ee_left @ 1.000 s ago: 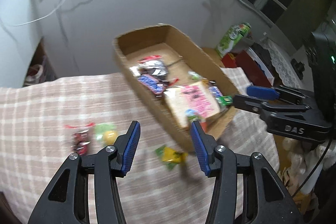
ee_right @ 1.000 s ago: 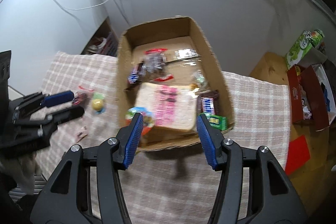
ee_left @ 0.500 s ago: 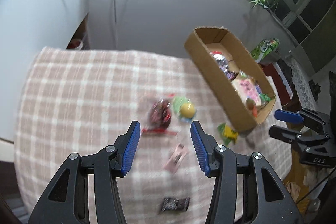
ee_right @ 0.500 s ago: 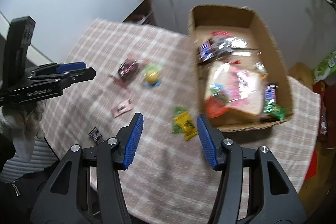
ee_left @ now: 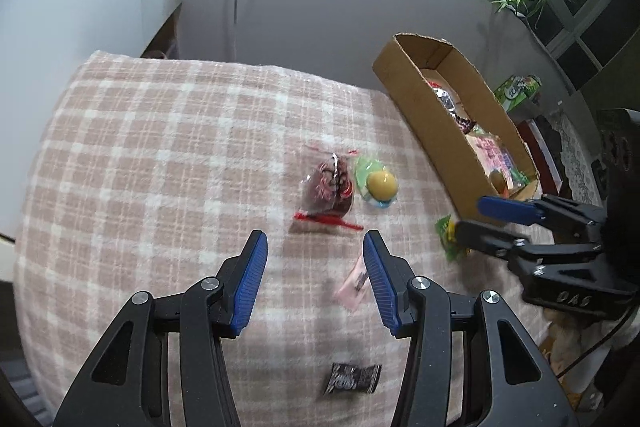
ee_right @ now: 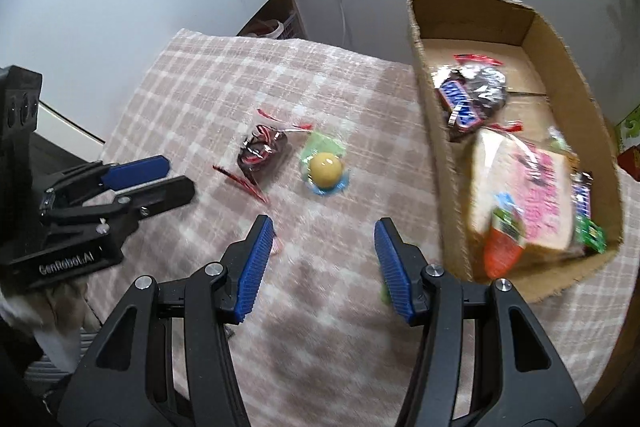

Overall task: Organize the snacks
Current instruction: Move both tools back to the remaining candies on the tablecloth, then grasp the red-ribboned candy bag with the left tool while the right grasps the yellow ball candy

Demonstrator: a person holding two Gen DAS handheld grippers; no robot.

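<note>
Crinkly wrappers dot nubby plaid cloth (both tongs gape, empty).

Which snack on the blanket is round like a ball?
The yellow ball candy in its clear green-and-blue wrapper, beside the dark red-striped packet. The other loose snacks, like the pink one and black one, lie flat.

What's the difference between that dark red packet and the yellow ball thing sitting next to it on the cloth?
The red packet is a crinkly clear wrapper around something dark, with red sealed ends; the yellow ball is a smooth dome sealed on a green and blue backing. The packet looks larger and lumpier; the ball is compact and round. Both lie on the checked cloth, outside the box, ungripped.
</note>
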